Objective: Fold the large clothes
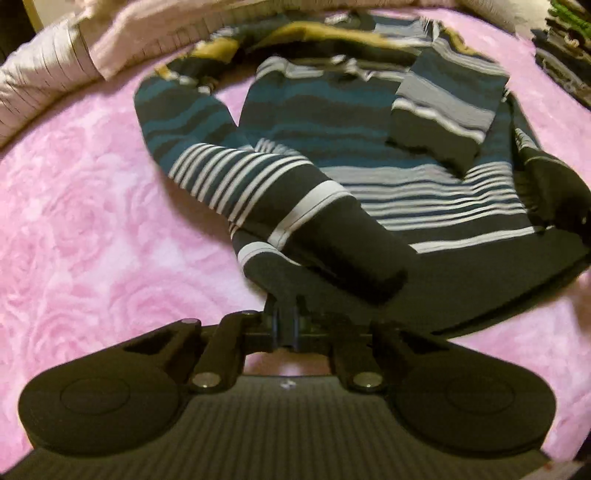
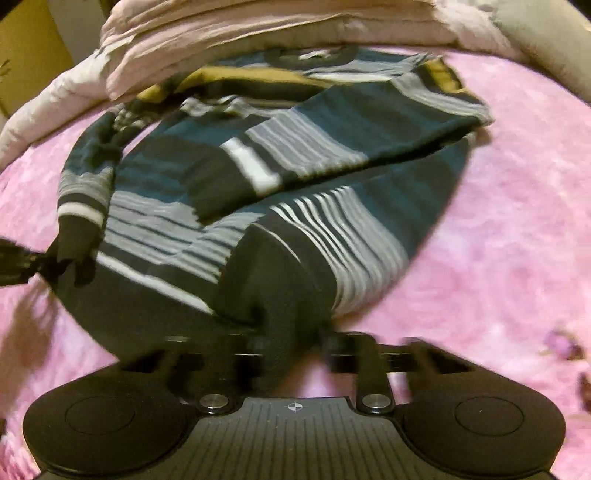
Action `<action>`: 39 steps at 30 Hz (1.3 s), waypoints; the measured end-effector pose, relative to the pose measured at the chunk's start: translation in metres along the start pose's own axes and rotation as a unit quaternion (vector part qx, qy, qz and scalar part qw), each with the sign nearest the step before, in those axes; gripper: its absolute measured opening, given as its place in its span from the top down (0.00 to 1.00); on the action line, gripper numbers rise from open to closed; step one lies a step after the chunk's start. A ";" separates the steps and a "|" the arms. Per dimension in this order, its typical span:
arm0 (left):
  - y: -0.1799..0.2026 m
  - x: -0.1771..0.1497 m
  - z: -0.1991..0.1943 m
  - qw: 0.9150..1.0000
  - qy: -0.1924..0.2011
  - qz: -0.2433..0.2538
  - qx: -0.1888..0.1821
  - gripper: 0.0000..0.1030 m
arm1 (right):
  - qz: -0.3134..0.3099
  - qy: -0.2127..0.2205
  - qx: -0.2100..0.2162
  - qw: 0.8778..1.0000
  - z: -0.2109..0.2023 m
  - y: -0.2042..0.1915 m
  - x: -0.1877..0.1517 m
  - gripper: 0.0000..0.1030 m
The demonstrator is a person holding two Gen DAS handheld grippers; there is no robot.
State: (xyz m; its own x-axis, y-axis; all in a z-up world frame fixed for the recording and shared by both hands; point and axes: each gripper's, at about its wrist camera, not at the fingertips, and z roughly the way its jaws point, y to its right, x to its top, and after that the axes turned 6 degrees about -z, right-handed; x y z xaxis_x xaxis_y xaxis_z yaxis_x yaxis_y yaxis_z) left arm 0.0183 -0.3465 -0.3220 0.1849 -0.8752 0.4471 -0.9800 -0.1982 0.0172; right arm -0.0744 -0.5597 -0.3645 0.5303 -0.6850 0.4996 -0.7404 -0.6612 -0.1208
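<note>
Pink blanket (image 1: 92, 221); only left view shows stacked clothes (image 1: 565, 48).

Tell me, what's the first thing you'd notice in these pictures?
The big striped sweater, spread in the middle with both sleeves folded across its front. It lies on a fluffy pink blanket patterned with roses. The left gripper and right gripper each pinch the sweater's dark bottom edge.

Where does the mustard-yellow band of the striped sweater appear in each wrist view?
Left wrist view: mustard-yellow band near the top edge, left of centre.
Right wrist view: band in the upper part, left of centre.
Shared landmark: pale folded bedding beyond the sweater.
</note>
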 end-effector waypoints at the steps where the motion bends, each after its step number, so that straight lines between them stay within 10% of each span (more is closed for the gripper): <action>1: 0.004 0.000 -0.011 1.000 0.006 -0.002 -0.005 0.96 | 0.003 0.001 0.001 1.000 -0.011 0.005 0.003 0.96; 12: 0.005 -0.007 -0.108 0.994 -0.011 -0.012 -0.108 0.96 | 0.061 -0.001 -0.041 0.997 -0.166 0.074 -0.041 0.96; 21: 0.040 -0.055 -0.067 0.983 -0.122 0.029 -0.136 0.92 | 0.135 -0.083 -0.137 0.978 -0.157 0.119 -0.107 0.82; 23: 0.033 -0.055 -0.067 0.984 -0.121 0.027 -0.127 0.92 | 0.111 -0.067 -0.154 0.979 -0.162 0.116 -0.104 0.62; 31: 0.019 -0.015 -0.068 0.993 -0.077 0.031 -0.089 0.89 | -0.092 -0.011 -0.048 0.995 -0.132 0.056 -0.071 0.50; 39: 0.030 0.004 -0.049 0.996 -0.076 -0.030 -0.041 0.80 | -0.312 -0.027 0.032 0.949 -0.030 -0.006 -0.073 0.45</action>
State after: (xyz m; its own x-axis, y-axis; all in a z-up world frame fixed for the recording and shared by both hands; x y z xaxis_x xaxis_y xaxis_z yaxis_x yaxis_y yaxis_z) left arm -0.0137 -0.3343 -0.2758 0.2459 -0.9208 0.3027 -0.9685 -0.2205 0.1157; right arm -0.1213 -0.4969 -0.3744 0.8793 -0.1674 0.4459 -0.2496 -0.9593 0.1320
